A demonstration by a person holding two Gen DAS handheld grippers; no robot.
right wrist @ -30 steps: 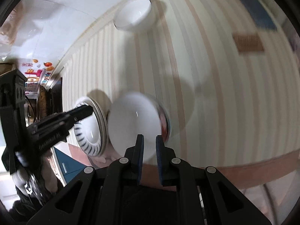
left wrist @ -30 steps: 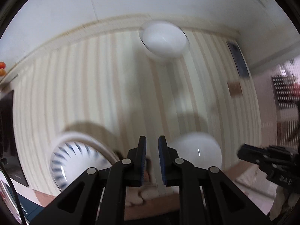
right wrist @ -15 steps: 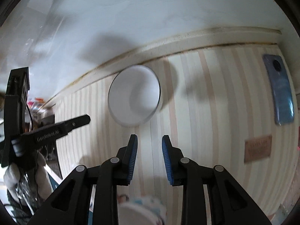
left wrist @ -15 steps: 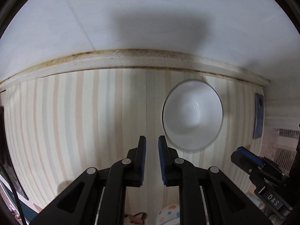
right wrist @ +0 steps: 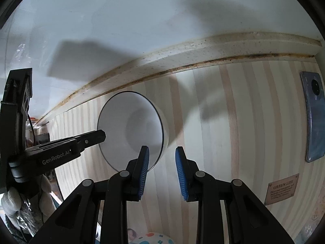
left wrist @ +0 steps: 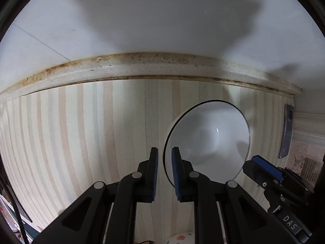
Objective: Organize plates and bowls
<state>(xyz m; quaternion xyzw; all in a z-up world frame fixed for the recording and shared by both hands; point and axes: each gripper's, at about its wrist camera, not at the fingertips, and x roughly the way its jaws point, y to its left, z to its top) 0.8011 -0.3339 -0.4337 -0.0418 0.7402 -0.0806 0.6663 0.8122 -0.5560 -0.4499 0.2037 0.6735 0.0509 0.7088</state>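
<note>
A plain white bowl (left wrist: 211, 140) stands upright near the back of the striped tabletop; it also shows in the right wrist view (right wrist: 130, 130). My left gripper (left wrist: 164, 152) is nearly shut and empty, its fingertips at the bowl's left rim. My right gripper (right wrist: 162, 152) is open and empty, its left finger over the bowl's near right rim. The right gripper shows in the left wrist view (left wrist: 264, 168), the left gripper in the right wrist view (right wrist: 95, 137). A colourful spotted dish (right wrist: 152, 238) peeks in at the bottom edge.
A stained white ledge (left wrist: 154, 65) and a white wall bound the table behind the bowl. A blue phone (right wrist: 313, 118) lies at the far right, with a brown "GREEN LIFE" tag (right wrist: 282, 189) nearer to me. Clutter sits off the table's left end.
Both grippers have moved forward from the near plates to the far white bowl. The right gripper has opened wider. The left gripper has stayed nearly shut.
</note>
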